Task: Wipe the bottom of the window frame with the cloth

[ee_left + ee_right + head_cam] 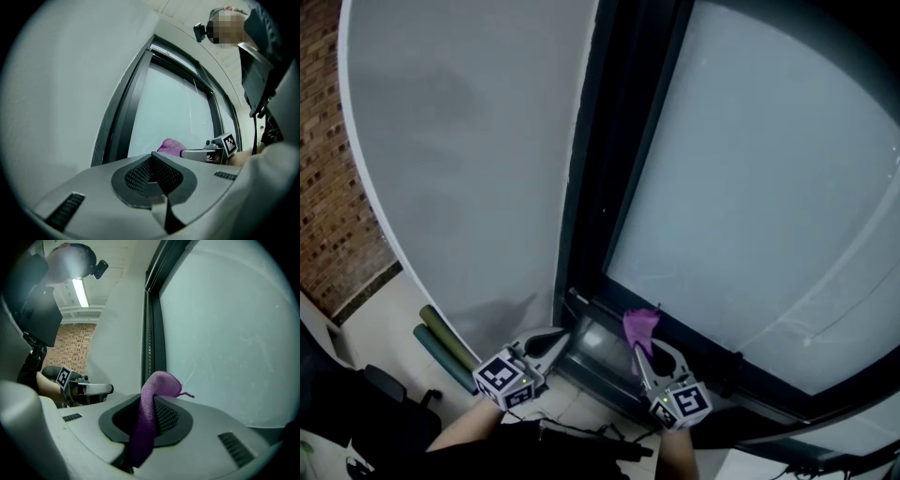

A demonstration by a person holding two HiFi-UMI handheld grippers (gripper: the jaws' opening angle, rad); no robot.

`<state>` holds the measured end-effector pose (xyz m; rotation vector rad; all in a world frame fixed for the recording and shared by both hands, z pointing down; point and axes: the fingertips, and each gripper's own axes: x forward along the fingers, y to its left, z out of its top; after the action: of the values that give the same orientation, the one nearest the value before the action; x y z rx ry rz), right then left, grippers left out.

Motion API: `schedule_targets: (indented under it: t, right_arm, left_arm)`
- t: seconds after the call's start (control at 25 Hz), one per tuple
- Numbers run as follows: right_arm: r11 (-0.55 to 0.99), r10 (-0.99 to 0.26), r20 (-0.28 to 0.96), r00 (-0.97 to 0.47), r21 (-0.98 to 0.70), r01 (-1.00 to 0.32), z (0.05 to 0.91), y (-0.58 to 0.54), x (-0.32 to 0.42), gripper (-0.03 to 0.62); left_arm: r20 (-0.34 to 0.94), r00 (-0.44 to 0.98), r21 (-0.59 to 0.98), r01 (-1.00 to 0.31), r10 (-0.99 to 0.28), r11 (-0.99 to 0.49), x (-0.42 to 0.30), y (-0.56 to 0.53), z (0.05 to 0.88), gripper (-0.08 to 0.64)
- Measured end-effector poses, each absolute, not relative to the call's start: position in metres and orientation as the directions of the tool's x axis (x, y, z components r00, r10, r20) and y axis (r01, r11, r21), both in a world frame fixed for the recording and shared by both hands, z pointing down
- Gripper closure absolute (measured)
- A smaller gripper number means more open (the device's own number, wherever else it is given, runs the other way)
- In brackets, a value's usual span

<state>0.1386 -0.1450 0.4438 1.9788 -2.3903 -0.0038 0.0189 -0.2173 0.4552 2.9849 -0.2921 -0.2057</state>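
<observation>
A purple cloth [640,325] sticks up out of my right gripper [640,354], which is shut on it just in front of the dark bottom rail of the window frame [741,375]. In the right gripper view the cloth [154,390] runs between the jaws and curls over toward the frosted glass [225,333]. My left gripper [551,341] sits at the frame's lower left corner, beside the dark upright [595,169]. Its jaws [151,161] are shut with nothing in them. From the left gripper view the cloth [171,146] and right gripper [190,153] show to the right.
A white wall panel [459,169] stands left of the window. Green rolled mats [441,342] lie on the floor at its foot. A brick wall [323,197] is at far left, with a dark chair or bag [380,408] below it.
</observation>
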Motion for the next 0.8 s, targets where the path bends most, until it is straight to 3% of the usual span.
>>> schedule_targets:
  t: [0.8]
  right_arm:
    - [0.170, -0.985, 0.008, -0.170, 0.029, -0.985, 0.447, -0.127, 0.135, 0.520]
  left_arm:
    - [-0.124, 0.977, 0.156, -0.156, -0.176, -0.975, 0.026, -0.211, 0.455, 0.558]
